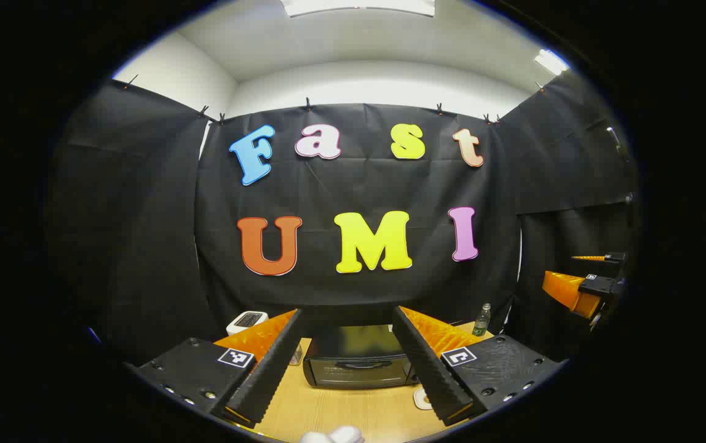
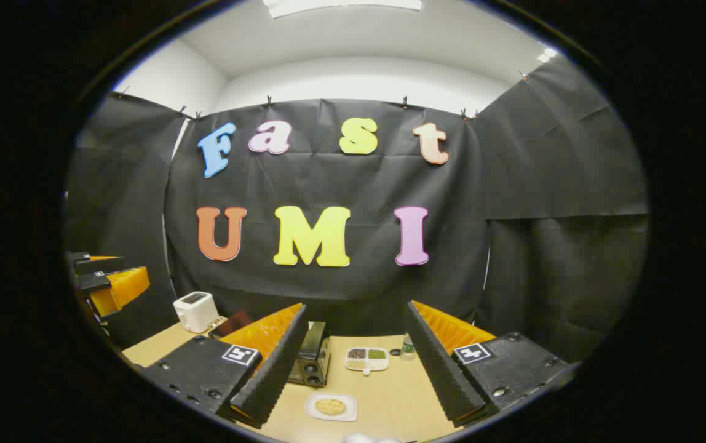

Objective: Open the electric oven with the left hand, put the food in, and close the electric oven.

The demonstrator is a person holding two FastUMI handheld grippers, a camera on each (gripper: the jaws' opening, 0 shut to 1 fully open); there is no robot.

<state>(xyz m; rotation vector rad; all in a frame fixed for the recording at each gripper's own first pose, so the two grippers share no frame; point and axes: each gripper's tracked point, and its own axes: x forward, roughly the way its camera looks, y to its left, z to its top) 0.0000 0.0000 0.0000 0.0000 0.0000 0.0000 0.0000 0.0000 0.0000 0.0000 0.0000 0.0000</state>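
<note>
Oven [image 1: 358, 363] sat on the wooden table [image 1: 341, 412], door shut, handle across the front and facing me. Seen along my left gripper [image 1: 347, 357], it lay ahead and lower, framed between my two fingers but well apart from them; nothing touched. Those fingers stood wide apart and held nothing.

Food: a flat round piece, biscuit-like, on a small white plate [image 2: 331, 407] near the table's front edge. In the right gripper view it lay between and below the fingers of my right gripper [image 2: 353, 363], closer than the oven. That gripper was also spread wide and empty. From there the oven showed side-on, just left of centre, beyond the plate.

Judged the task not yet started: door closed, food untouched.

Risks as I read them. The handle looked thin and low; coming down on it from above, my left fingers could slip off or push the whole oven back across the table instead of swinging the door. The food looked thin and flat, so a pinch might crack it or skate the plate.

Around: a divided tray [image 2: 366, 359] and a bottle [image 2: 408, 346] behind the plate, a white toaster [image 2: 195, 311] far left. Either could get knocked on a wide swing.
</note>
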